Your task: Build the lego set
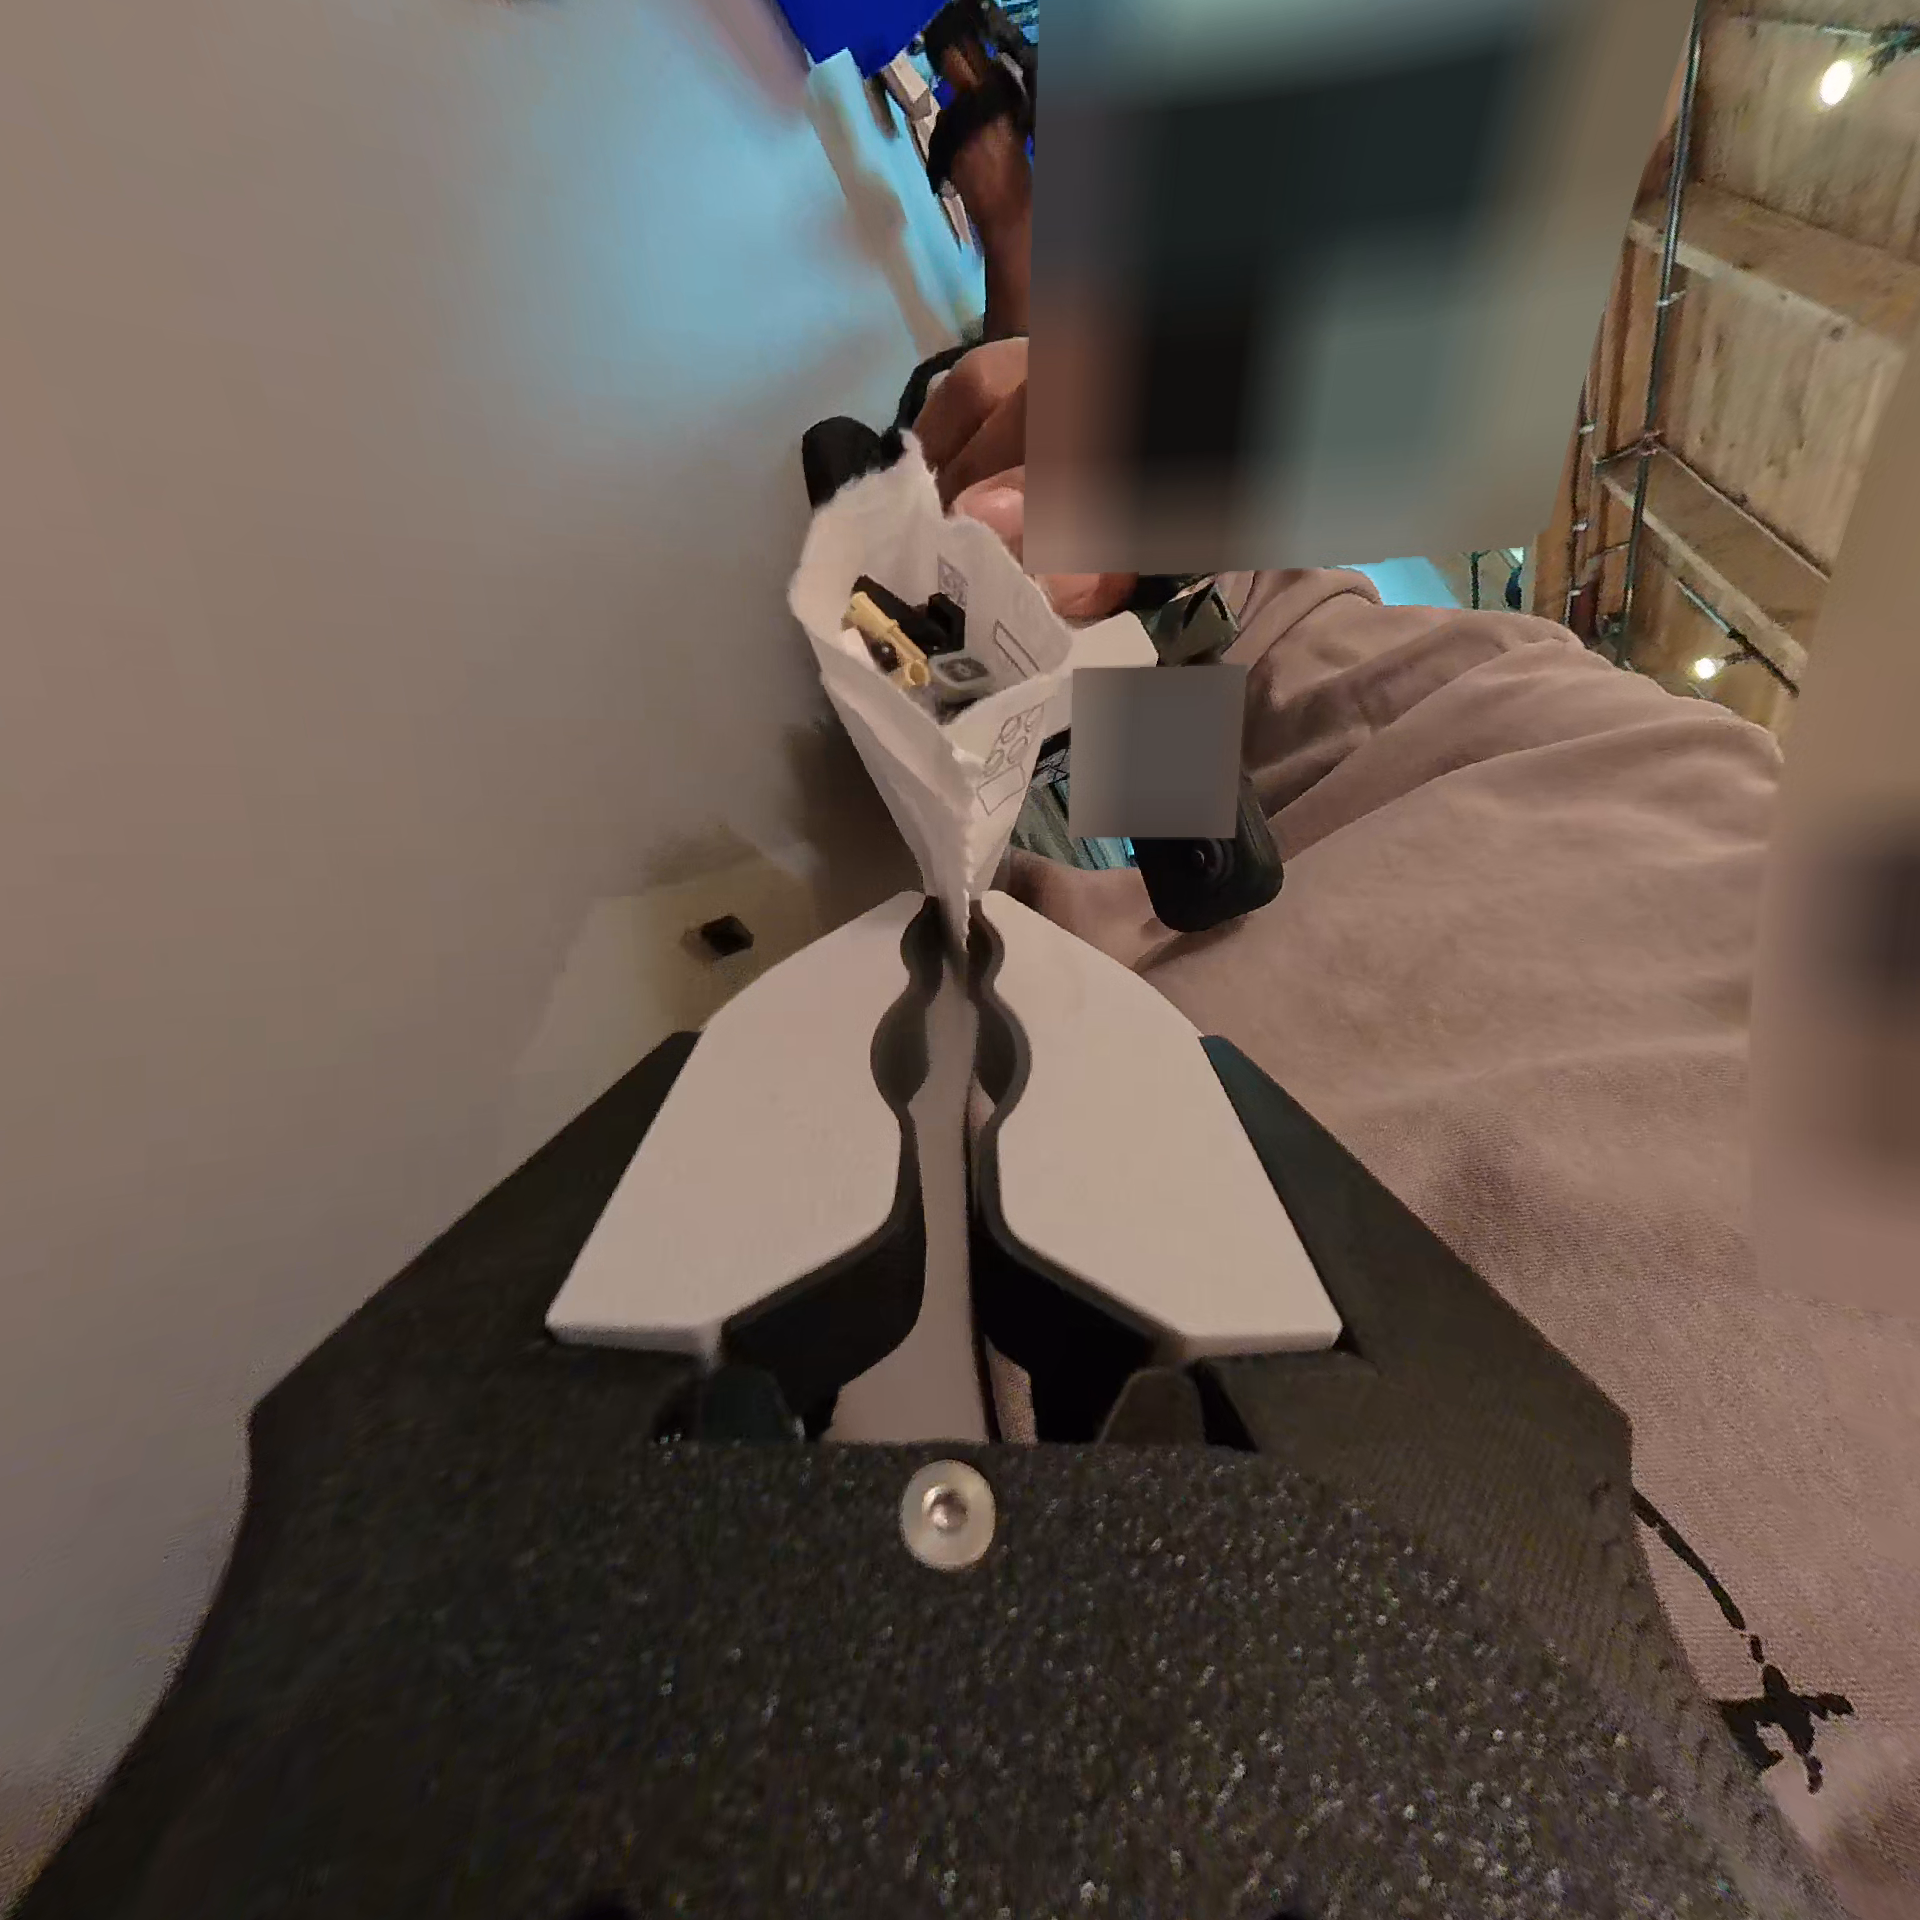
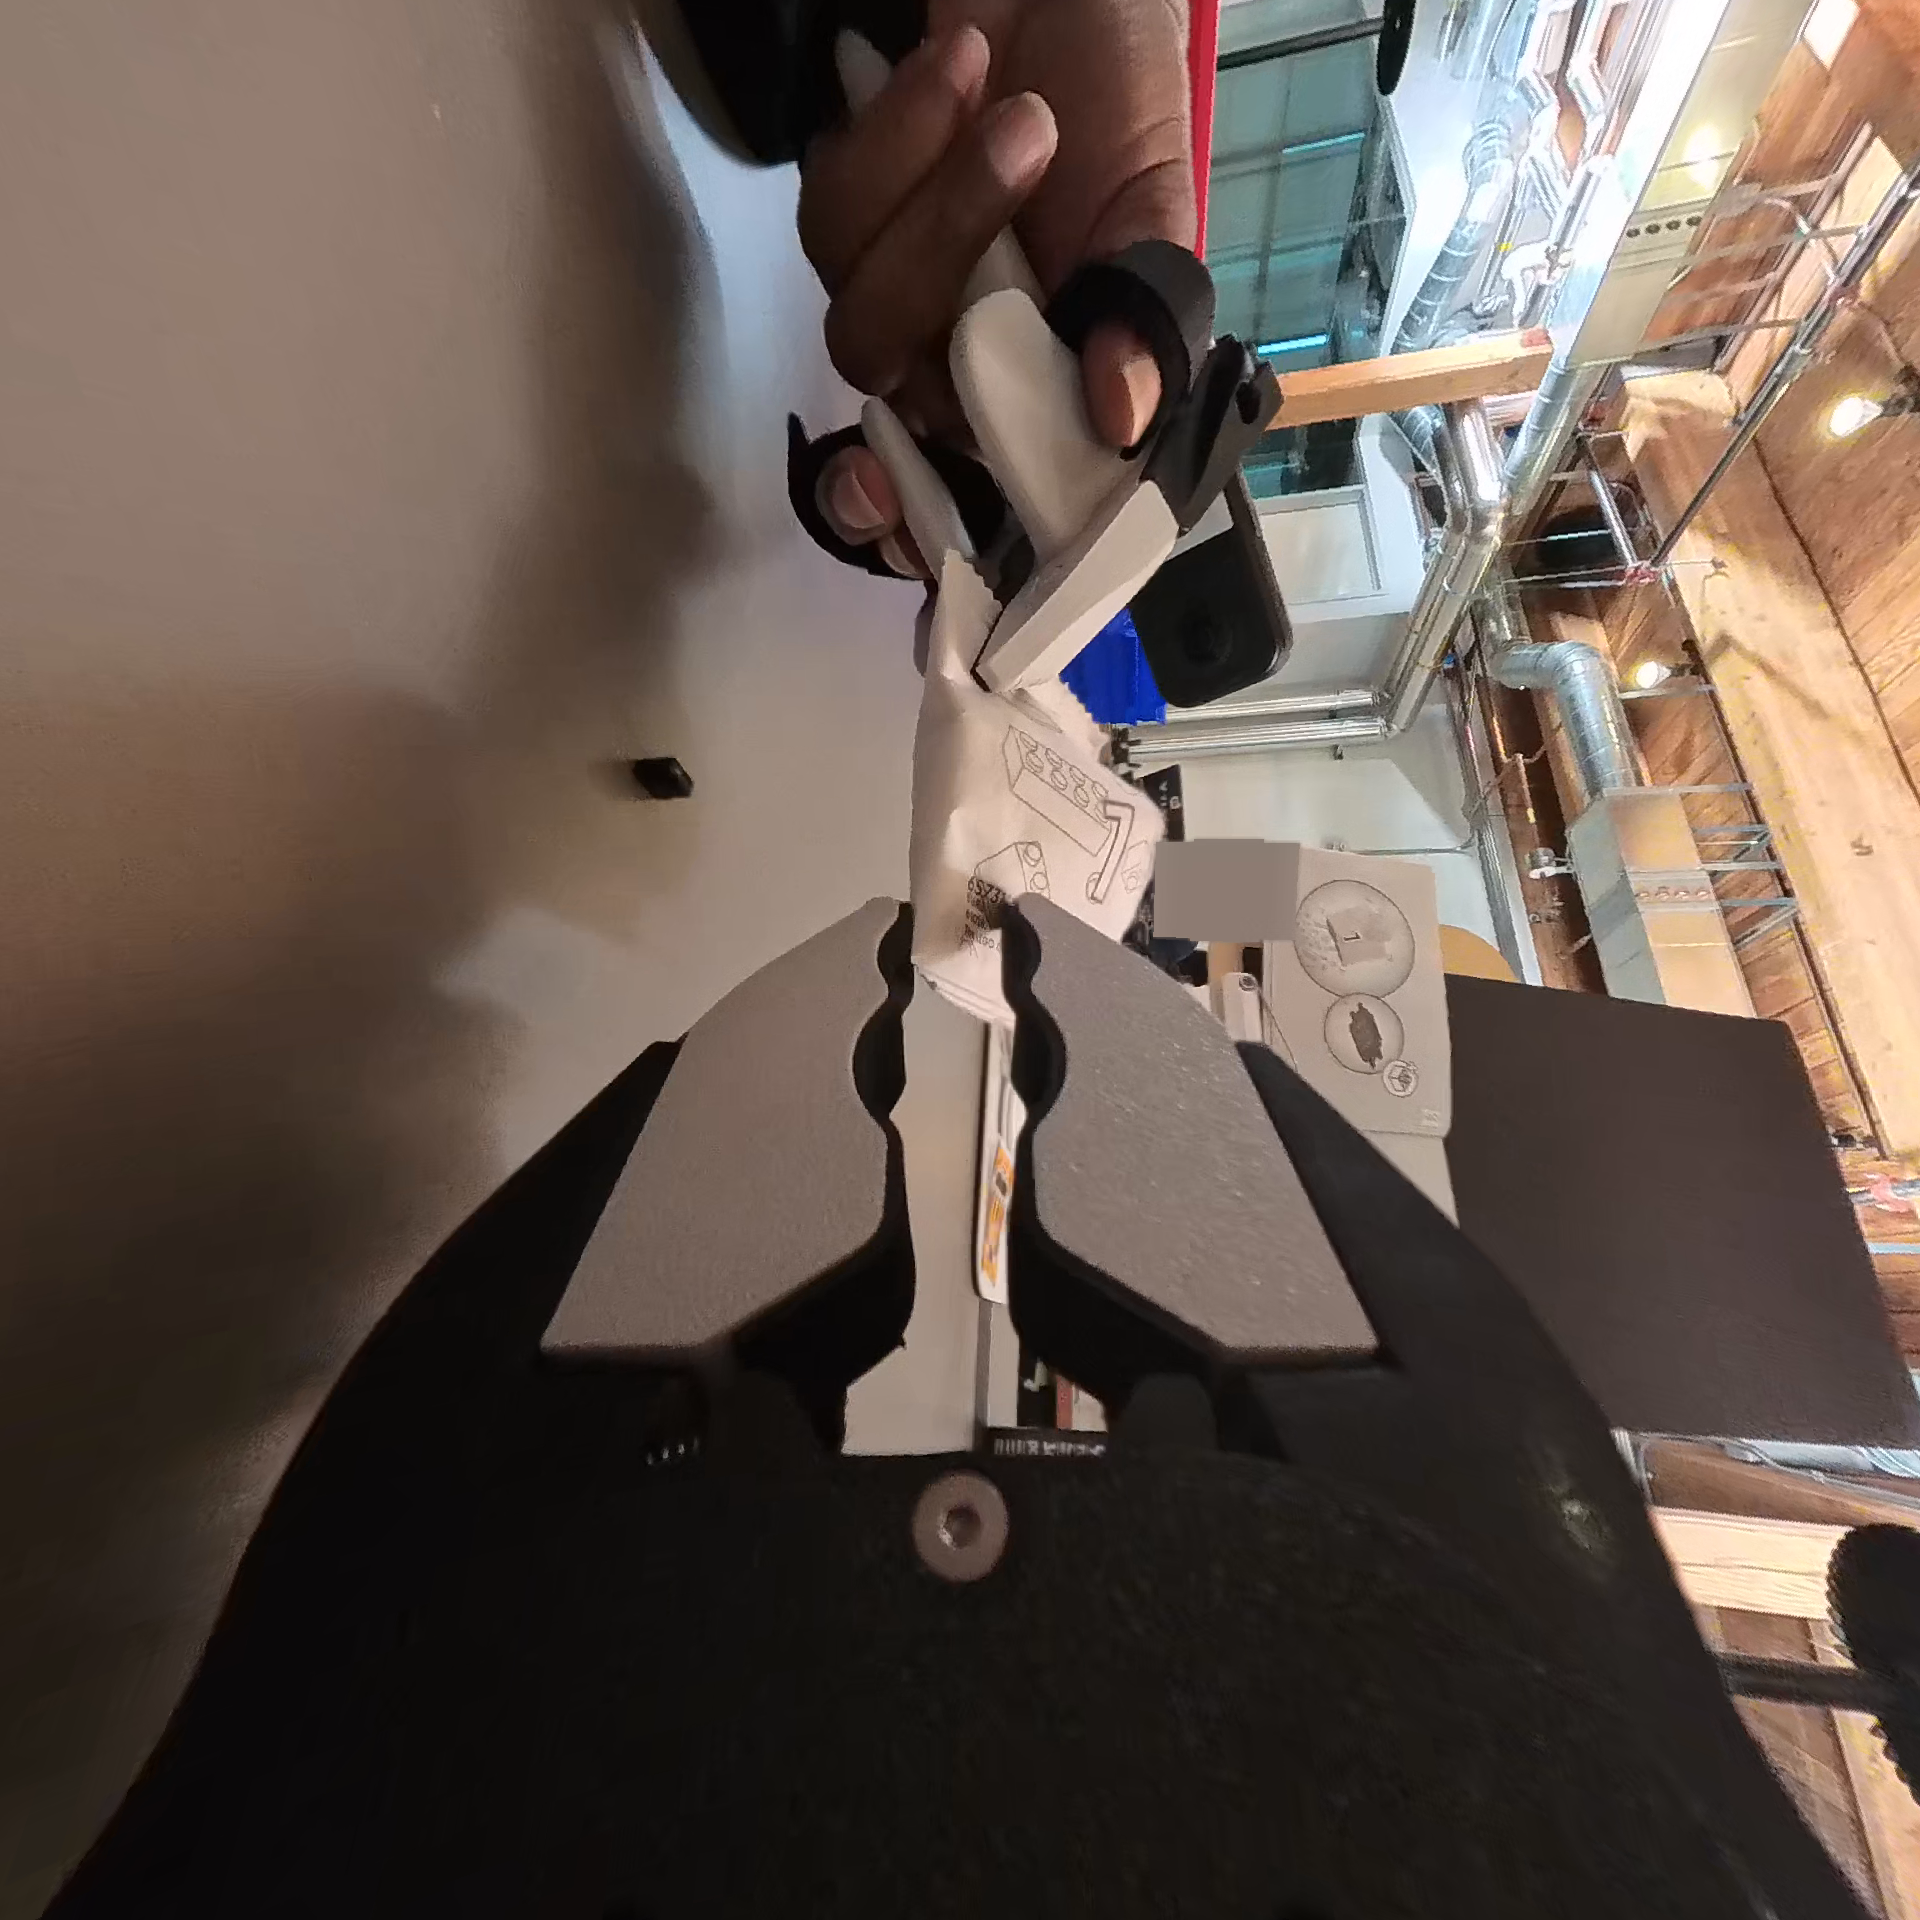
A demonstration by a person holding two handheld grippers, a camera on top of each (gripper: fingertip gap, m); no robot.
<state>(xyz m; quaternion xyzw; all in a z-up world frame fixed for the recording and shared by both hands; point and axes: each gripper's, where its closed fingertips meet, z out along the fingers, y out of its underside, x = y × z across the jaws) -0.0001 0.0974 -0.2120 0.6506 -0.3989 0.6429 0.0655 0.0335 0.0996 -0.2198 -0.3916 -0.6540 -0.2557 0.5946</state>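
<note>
A white paper bag [image 1: 914, 748] of Lego pieces is torn open at the top and held in the air between both grippers. Inside it I see a tan piece [image 1: 883, 634], a grey piece [image 1: 961, 670] and black pieces. My left gripper [image 1: 961, 920] is shut on the bag's lower end. In the right wrist view my right gripper [image 2: 961, 930] is shut on one end of the bag [image 2: 997, 821], and the left gripper [image 2: 997, 665], held by a hand [image 2: 935, 208], pinches the opposite end.
A small black piece [image 2: 660, 777] lies alone on the white table [image 2: 312, 520]; it also shows in the left wrist view [image 1: 724, 930]. An instruction booklet [image 2: 1361, 966] lies beside a black surface [image 2: 1610, 1195]. A person's grey-clad body [image 1: 1455, 1039] and a black camera [image 1: 1210, 873] are close. One gripper's finger ends stand about 4 cm off the other's.
</note>
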